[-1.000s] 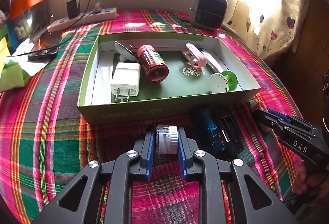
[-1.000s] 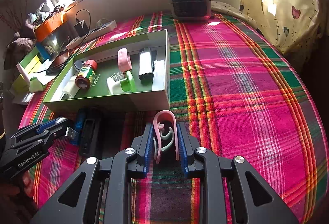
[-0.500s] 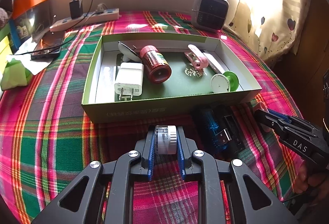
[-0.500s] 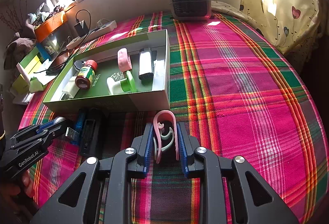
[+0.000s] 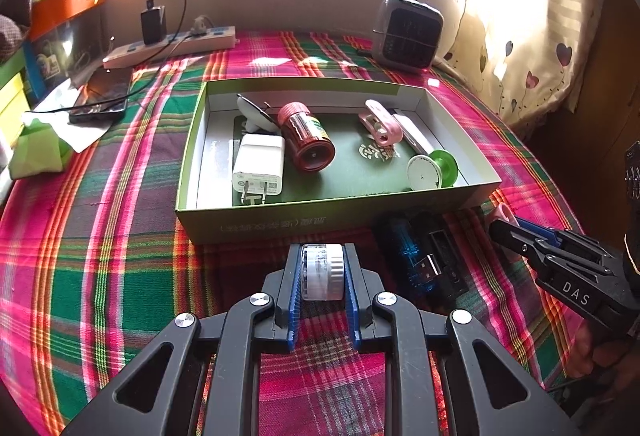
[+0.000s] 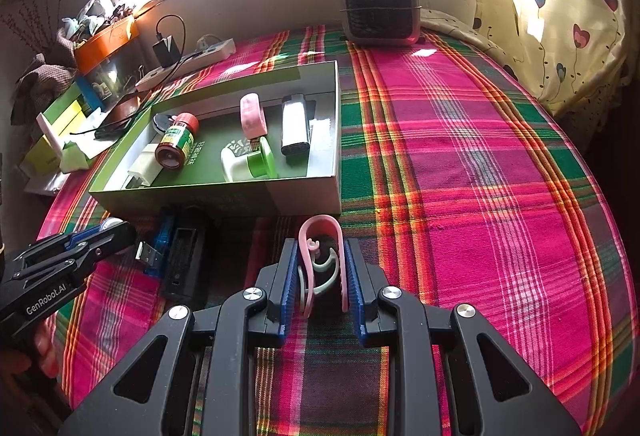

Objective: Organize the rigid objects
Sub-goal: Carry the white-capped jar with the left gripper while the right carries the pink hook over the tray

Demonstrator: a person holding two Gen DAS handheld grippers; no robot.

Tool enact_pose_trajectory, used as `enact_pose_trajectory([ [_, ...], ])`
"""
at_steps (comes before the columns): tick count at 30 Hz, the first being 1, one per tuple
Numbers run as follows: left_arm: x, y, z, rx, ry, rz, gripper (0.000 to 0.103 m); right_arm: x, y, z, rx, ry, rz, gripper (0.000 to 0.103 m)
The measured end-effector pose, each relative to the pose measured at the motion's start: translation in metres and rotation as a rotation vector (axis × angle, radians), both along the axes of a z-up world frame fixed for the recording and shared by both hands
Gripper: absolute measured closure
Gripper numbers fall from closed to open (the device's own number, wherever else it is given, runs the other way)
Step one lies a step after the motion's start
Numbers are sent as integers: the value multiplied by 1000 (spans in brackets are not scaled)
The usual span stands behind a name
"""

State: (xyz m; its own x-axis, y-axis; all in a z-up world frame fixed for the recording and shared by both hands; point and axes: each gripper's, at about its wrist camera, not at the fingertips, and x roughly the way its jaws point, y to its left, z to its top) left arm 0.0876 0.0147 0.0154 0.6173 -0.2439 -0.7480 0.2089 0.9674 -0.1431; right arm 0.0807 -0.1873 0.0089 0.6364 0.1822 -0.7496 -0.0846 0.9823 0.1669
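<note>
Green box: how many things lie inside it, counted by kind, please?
White plug charger: 1
Red-capped bottle: 1
Pink clip: 1
White bar: 1
Green-and-white spool: 1
Round disc: 1
Total: 6

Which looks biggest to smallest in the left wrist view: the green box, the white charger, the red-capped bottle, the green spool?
1. green box
2. white charger and red-capped bottle: look about alike, unranked
3. green spool

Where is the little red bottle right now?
The red bottle lies on its side inside the green box, toward its left end in the left wrist view, right beside the white charger.
</note>
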Motion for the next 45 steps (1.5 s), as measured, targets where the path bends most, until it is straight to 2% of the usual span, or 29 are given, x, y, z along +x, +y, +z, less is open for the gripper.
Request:
enact_pose_trajectory([
  [13,-3,4,24,-9,-56,0,85,-3,1,26,0,-64,28,79],
  [26,16,7,39,-26,-77,2,85,16,6,52,-7,-109,80,79],
  [36,36,-3,36,-36,-61,-23,85,49,21,57,19,-101,147,79],
  [45,52,-9,24,-38,-35,-37,85,84,46,45,19,-48,232,79],
])
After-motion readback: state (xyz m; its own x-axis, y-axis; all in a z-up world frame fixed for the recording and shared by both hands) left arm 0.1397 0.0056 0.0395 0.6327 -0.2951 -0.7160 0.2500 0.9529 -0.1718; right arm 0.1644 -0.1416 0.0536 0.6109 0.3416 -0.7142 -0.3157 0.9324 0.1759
